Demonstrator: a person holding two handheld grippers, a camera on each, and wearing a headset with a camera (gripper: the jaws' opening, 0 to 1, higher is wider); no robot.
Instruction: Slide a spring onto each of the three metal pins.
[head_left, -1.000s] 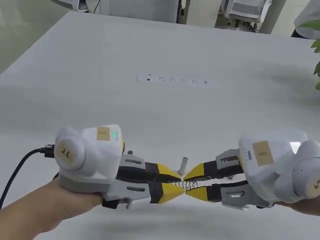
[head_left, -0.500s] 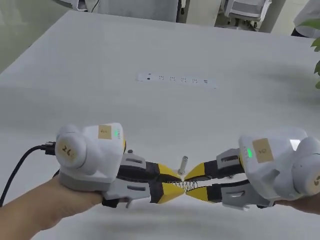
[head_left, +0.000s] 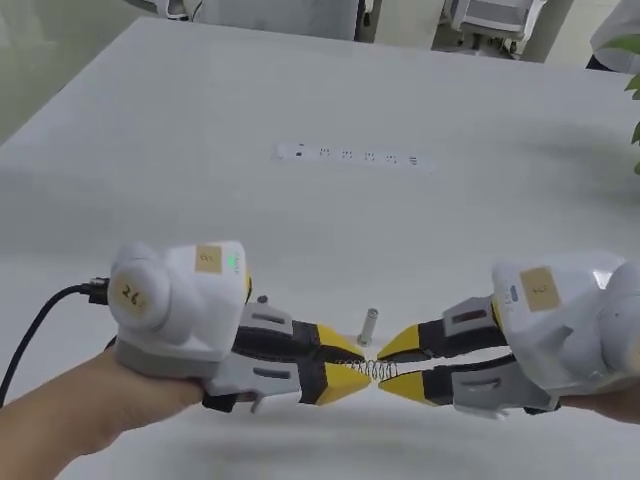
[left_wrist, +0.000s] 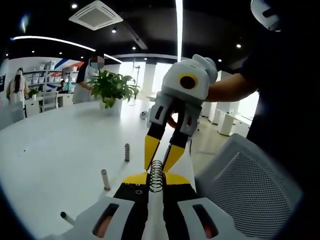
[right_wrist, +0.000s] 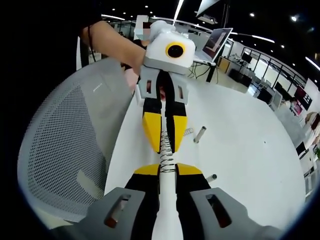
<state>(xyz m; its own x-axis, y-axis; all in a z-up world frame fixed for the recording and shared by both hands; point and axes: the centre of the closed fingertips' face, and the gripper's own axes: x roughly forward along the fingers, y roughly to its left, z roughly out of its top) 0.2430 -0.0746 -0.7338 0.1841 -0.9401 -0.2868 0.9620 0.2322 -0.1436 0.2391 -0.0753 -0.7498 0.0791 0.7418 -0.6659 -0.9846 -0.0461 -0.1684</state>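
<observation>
A small coil spring (head_left: 374, 370) hangs in the air between my two grippers, just above the white table (head_left: 200, 200). My left gripper (head_left: 362, 373) is shut on one end and my right gripper (head_left: 388, 367) is shut on the other. Right behind them stands a short bare metal pin (head_left: 368, 325). In the left gripper view the spring (left_wrist: 156, 172) sits in my left gripper (left_wrist: 156, 179) and runs up into the right gripper (left_wrist: 161, 161). To the left are a pin wearing a spring (left_wrist: 127, 151), a bare pin (left_wrist: 105, 179) and a third pin (left_wrist: 66, 217). In the right gripper view the spring (right_wrist: 166, 155) joins my right gripper (right_wrist: 167, 170) to the left gripper (right_wrist: 165, 145).
A white power strip (head_left: 348, 157) lies flat in the middle of the table. Office chairs stand beyond the far edge. A grey mesh chair (left_wrist: 245, 185) sits close to the table's near edge, and a potted plant (left_wrist: 112, 85) stands at one end.
The two grippers have drawn slightly apart, so a little more of the spring shows between their tips. The right gripper sits a bit further right and lower in the head view.
</observation>
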